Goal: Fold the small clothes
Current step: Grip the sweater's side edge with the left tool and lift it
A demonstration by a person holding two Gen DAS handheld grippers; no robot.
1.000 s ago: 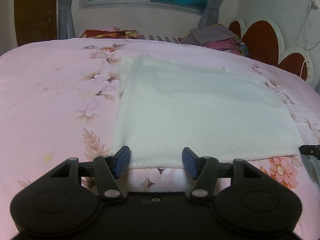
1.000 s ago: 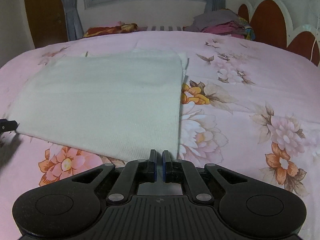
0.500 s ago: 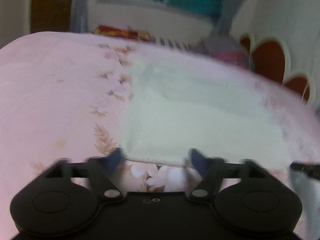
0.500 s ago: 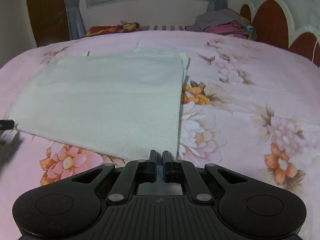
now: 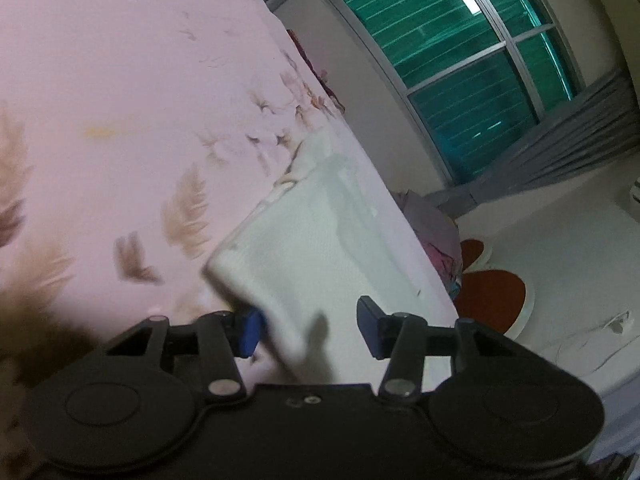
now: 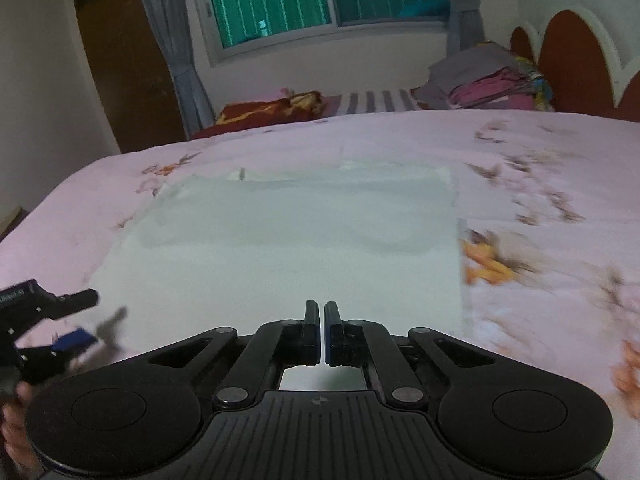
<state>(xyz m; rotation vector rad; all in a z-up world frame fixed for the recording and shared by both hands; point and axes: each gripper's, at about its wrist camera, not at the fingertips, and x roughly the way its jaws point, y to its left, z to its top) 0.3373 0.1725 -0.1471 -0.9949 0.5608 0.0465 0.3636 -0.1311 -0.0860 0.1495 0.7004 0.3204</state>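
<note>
A pale white knit cloth [image 6: 288, 248] lies flat on the pink floral bedspread [image 6: 540, 184]. In the left wrist view its near corner [image 5: 280, 280] is raised off the bed and sits between the jaws of my left gripper [image 5: 308, 326]. That gripper is rolled on its side and its jaws are closing, with a gap still showing at the right pad. The left gripper [image 6: 86, 320] also shows at the cloth's near left corner in the right wrist view. My right gripper [image 6: 322, 332] is shut above the cloth's near edge, left of its right corner, and I see nothing gripped in it.
A stack of folded clothes [image 6: 488, 76] sits at the far right of the bed by the red and white headboard [image 6: 572, 56]. A red patterned pillow [image 6: 268, 110] lies at the far edge under the window. A person's hand [image 6: 12, 420] holds the left gripper.
The left gripper has rolled sharply onto its side and gone down to the cloth's near left corner, which has lifted between its jaws. The right gripper has shifted left along the cloth's near edge, still shut.
</note>
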